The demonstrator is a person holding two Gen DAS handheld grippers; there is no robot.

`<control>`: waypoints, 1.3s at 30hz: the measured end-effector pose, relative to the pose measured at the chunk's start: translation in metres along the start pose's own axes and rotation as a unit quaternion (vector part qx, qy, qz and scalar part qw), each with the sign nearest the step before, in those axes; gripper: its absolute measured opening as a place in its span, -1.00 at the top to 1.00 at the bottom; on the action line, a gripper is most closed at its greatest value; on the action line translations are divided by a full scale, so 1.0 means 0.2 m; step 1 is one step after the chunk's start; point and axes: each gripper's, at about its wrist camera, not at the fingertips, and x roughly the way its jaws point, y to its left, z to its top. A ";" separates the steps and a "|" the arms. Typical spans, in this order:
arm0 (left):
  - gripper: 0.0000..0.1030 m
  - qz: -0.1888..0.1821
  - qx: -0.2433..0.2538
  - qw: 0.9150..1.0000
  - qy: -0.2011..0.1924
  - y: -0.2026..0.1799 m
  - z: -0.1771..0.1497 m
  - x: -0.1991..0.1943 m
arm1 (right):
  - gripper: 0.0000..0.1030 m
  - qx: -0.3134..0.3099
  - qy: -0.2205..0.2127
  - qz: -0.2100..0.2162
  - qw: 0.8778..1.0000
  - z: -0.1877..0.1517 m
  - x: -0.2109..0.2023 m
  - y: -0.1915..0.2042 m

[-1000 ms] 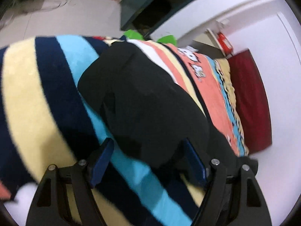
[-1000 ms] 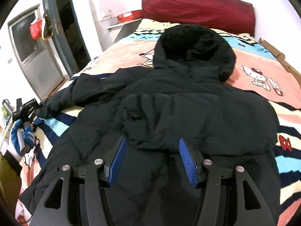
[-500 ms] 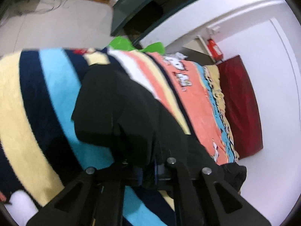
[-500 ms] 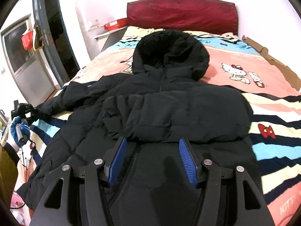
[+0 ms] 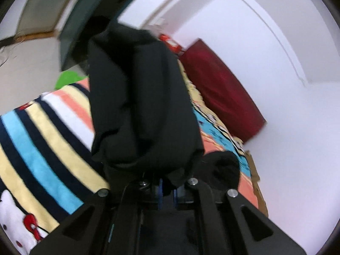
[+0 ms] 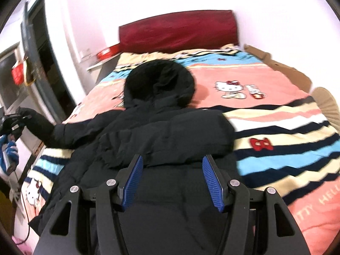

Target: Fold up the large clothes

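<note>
Coat [image 6: 161, 131], black and hooded, lies along the bed [image 6: 276, 127]: its hood [image 6: 159, 82] points to the red headboard [image 6: 178, 29] and its hem comes toward the right wrist camera, so the long axis runs from head to foot of the bed. One sleeve is folded flat across the chest. The other sleeve [image 6: 42, 125] stretches out sideways over the left edge of the bed, crosswise to the body of the coat.

The left claw [image 5: 166, 188] is clenched on that sleeve's cuff; in its own view the blue pads are nearly together, with black cloth pinched between them and the sleeve [image 5: 140, 97] bunched up in front of the lens, hiding much of the bed beyond. In the right wrist view the same claw [image 6: 20, 118] shows at the left edge, carried by a hand in a blue and white glove [image 6: 8, 150].

The right claw [image 6: 172, 180] hangs released over the lower half of the coat, pads well apart, nothing between them but the coat lying below.

The striped blanket [image 5: 42, 148] with cartoon cats covers the bed. Cardboard [image 6: 282, 65] lines its right edge. A dark door [image 6: 31, 40] stands left of the bed, a red bag [image 6: 18, 74] hanging near it, and a red box [image 6: 107, 52] sits on a ledge beside the headboard.
</note>
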 end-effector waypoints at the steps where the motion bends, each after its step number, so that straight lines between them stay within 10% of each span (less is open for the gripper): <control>1: 0.89 -0.006 0.008 1.000 0.003 -0.06 -0.02 0.00 | -0.13 0.006 -0.003 -0.007 1.000 0.01 -0.02 -0.04; 12: 0.89 -0.075 0.111 0.988 0.074 -0.78 -0.40 0.18 | -0.18 0.073 -0.036 -0.100 0.992 -0.03 -0.25 -0.54; 21: 0.89 -0.083 0.190 0.963 0.173 -1.25 -1.04 0.53 | -0.18 0.123 -0.032 -0.121 0.985 -0.13 -0.26 -0.82; 32: 0.89 -0.005 0.271 0.925 0.265 -1.28 -1.68 0.88 | -0.19 0.138 -0.006 -0.128 0.982 -0.21 -0.18 -0.95; 39: 0.48 0.001 0.323 0.911 0.255 -1.33 -1.74 0.78 | -0.28 0.134 0.005 -0.126 0.983 -0.23 -0.15 -0.93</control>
